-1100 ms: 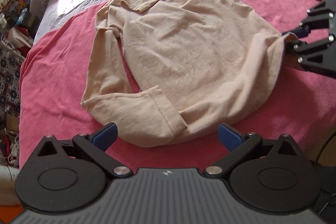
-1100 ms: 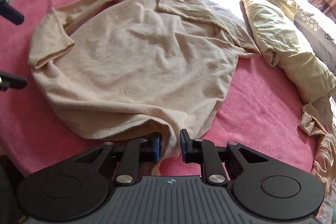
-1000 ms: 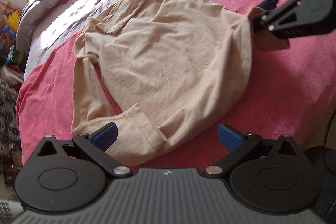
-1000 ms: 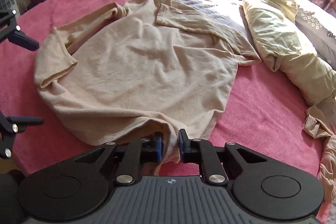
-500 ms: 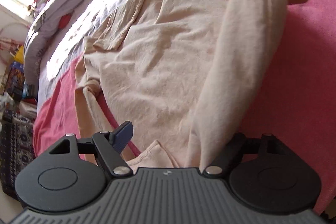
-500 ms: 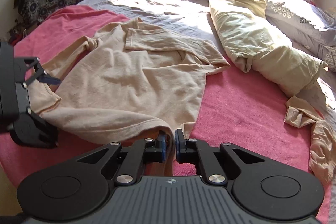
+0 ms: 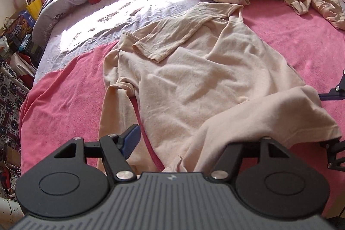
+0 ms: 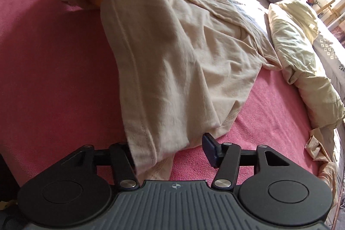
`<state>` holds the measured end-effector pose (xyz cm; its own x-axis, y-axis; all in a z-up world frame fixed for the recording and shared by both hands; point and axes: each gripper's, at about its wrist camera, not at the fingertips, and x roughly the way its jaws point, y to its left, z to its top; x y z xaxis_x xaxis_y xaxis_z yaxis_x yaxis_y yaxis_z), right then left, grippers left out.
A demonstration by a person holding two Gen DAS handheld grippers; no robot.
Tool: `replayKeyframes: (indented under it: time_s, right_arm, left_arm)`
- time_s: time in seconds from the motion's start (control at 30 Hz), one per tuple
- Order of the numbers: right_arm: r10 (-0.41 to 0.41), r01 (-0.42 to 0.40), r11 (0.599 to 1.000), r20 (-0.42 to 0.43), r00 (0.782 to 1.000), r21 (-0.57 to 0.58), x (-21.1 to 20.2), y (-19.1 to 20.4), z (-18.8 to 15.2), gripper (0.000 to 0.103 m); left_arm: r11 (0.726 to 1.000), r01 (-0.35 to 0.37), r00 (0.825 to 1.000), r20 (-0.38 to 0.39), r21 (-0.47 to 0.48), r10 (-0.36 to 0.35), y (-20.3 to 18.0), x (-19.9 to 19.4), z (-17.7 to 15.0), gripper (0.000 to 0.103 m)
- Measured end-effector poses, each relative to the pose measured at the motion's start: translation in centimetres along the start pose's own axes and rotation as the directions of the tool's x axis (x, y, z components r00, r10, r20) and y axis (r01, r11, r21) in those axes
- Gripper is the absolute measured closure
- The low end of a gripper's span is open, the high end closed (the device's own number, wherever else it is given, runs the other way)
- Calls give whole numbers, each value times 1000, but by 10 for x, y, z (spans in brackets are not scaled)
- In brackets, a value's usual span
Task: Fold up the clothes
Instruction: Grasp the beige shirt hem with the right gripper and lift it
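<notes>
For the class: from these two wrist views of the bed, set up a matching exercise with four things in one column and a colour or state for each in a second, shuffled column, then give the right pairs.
Things:
1. beige shirt
2. blanket
3. pillow
4. right gripper

Colour or state:
A. pink, spread under the shirt
B. pale yellow, crumpled, lying beside the shirt
C. open, with the shirt's hem draped over one finger
D. lying mostly flat, one sleeve folded across its chest

Right pairs: 1-D, 2-A, 3-B, 4-C.
</notes>
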<state>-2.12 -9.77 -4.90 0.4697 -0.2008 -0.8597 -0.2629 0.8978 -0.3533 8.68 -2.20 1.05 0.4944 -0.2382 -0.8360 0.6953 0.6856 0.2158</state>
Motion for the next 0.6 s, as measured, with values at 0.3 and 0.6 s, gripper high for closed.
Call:
replayKeyframes:
  time_s: [0.3,0.6]
  right_arm:
    - [-176,179,977,33,984,-119,-52,-36,-23,98]
    - [-160,121,961,-142,977,-250,-40,-36,-79,98]
  left_arm:
    - [996,64,997,-44,57,-61,-3,-15,-20,34]
    - [960,209,957,-239,187,-162,-61,-26,-75,34]
